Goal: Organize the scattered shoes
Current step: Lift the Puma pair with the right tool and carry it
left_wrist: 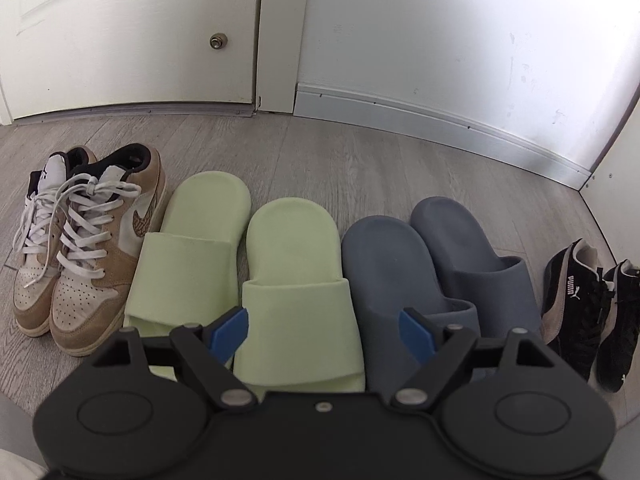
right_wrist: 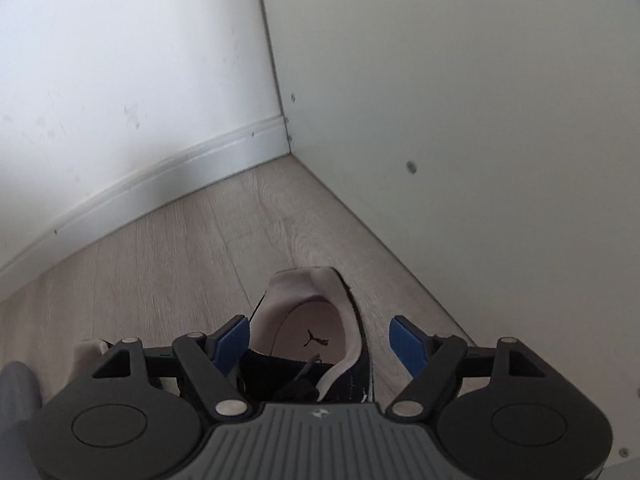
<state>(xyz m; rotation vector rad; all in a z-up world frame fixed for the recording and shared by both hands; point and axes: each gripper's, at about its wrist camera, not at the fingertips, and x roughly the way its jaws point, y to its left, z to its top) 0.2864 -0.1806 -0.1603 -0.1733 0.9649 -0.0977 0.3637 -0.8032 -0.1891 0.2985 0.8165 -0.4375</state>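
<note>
My left gripper (left_wrist: 324, 330) gapes wide over the green slides (left_wrist: 298, 292), gripping nothing. My right gripper (right_wrist: 320, 340), equally wide, straddles a black sneaker (right_wrist: 320, 344) (toe hidden beneath me) by the corner.

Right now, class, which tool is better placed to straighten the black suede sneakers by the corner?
Right. The right tool hangs open directly over one black suede sneaker; the left tool hovers over the green foam slides.
</note>
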